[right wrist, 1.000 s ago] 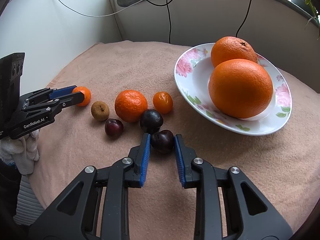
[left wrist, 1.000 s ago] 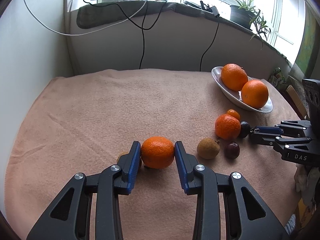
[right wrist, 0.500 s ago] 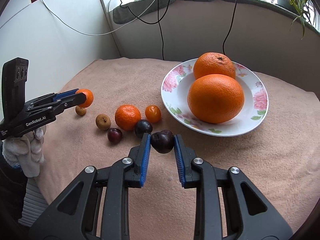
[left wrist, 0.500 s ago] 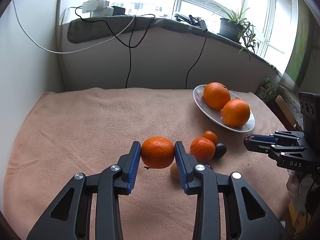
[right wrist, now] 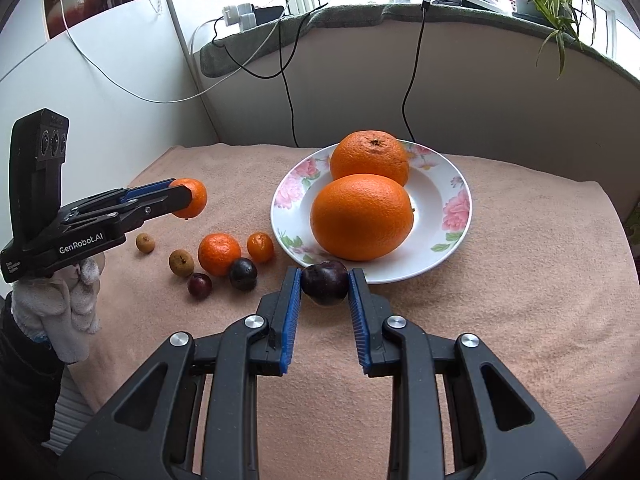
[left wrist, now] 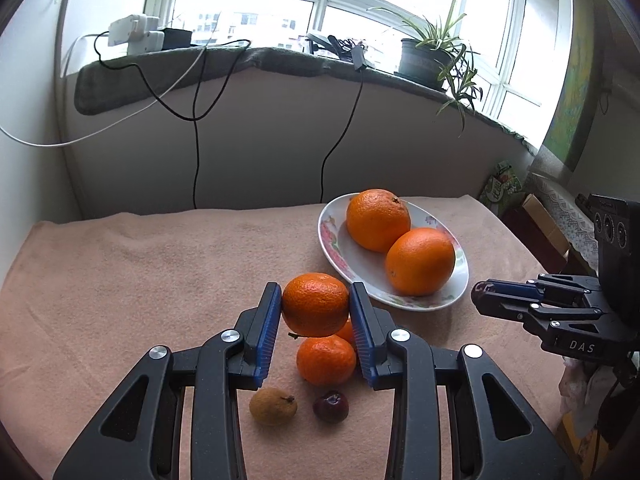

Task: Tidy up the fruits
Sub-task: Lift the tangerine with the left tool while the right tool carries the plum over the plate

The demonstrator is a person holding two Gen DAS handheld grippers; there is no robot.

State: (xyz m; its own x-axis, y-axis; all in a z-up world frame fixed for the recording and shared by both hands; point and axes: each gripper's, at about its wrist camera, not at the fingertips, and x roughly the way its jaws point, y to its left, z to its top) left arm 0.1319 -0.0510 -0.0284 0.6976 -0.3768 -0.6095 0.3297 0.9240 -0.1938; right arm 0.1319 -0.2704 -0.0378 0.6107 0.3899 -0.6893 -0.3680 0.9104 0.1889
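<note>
Pink cloth (right wrist: 500,280) covers the worktop below a window sill with a plant (left wrist: 436,52) and cables. On it a floral plate (right wrist: 444,240) holds two oranges (right wrist: 362,216). Left tool (left wrist: 315,306) clamps a mandarin (left wrist: 315,304) above the loose fruit, near the plate's edge. Right tool (right wrist: 324,286) clamps a dark plum (right wrist: 324,282) just in front of the plate rim. On the cloth lie another mandarin (right wrist: 219,253), a kumquat (right wrist: 260,246), two plums (right wrist: 243,274) and two brown longans (right wrist: 181,262).
</note>
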